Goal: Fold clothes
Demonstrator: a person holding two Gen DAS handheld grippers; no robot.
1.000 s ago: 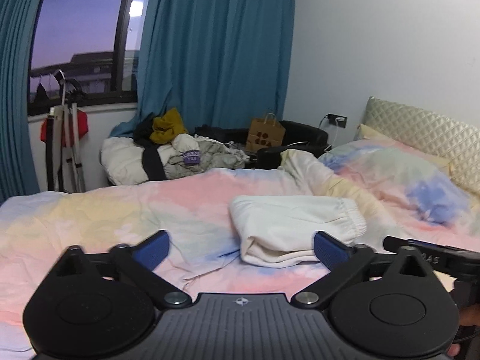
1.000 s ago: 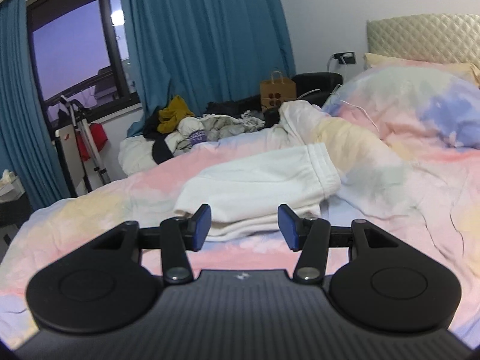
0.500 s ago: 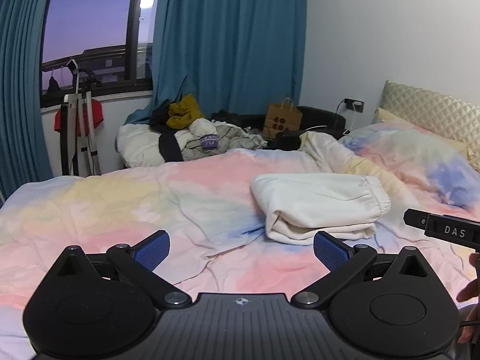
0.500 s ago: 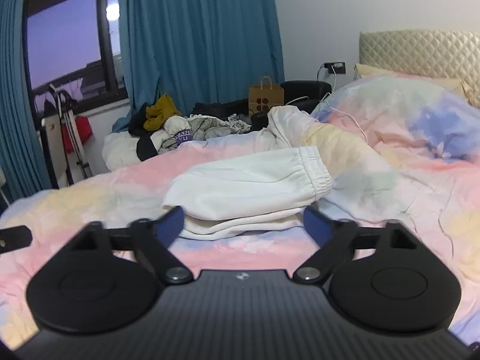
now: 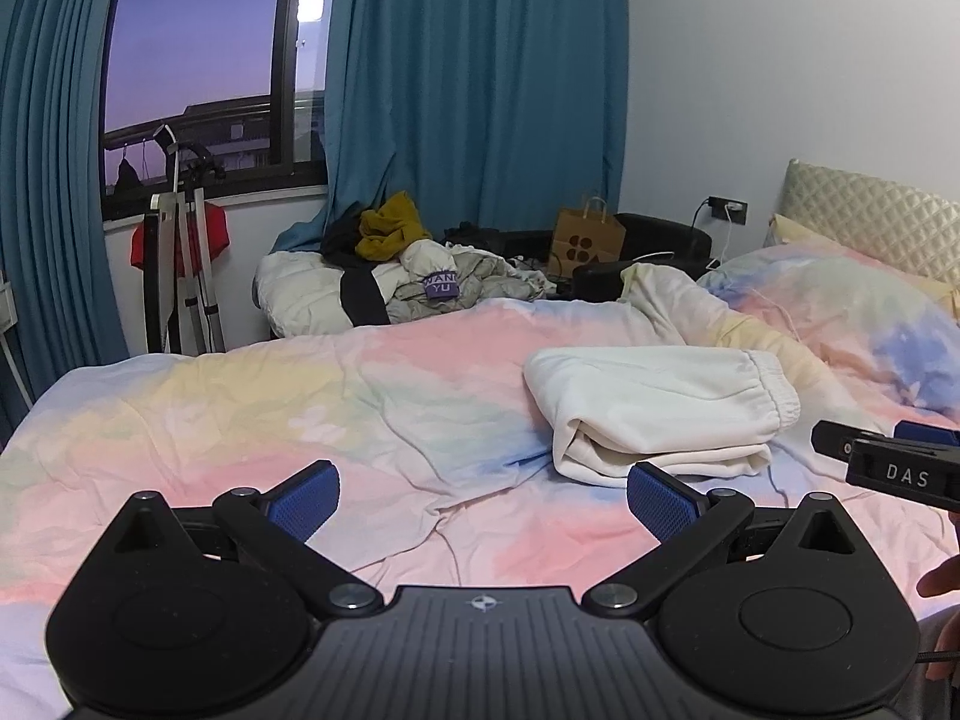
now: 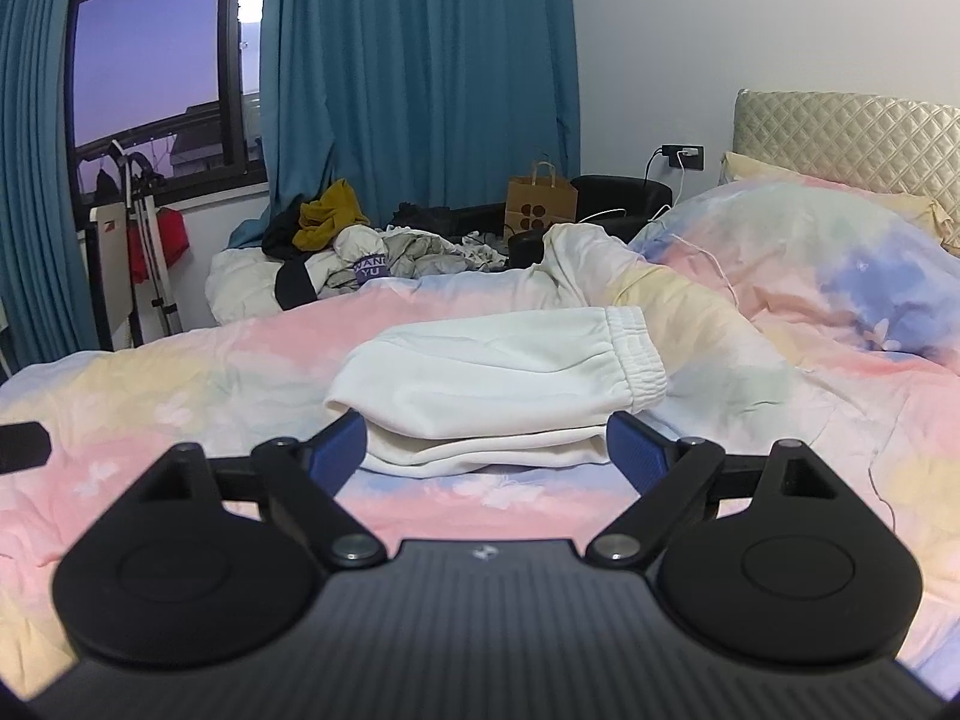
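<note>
Sweatpants [image 6: 498, 384] lie folded on the bed [image 6: 180, 396], both tongs [image 5: 483, 498] [image 6: 486, 450] spread wide and empty; a careless nudge could undo the stack.

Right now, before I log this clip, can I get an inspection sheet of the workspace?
Surface: pastel tie-dye duvet, wrinkled.
Job's things: folded cream sweatpants, elastic band to the right, lying free.
Clutter: clothes pile beyond the bed; paper bag.
Grippers: left tongs open, empty; right tongs open, empty, just short of the sweatpants.
Cables: charger cord at wall outlet.
Surroundings: teal curtains, dusk window, quilted headboard.
</note>
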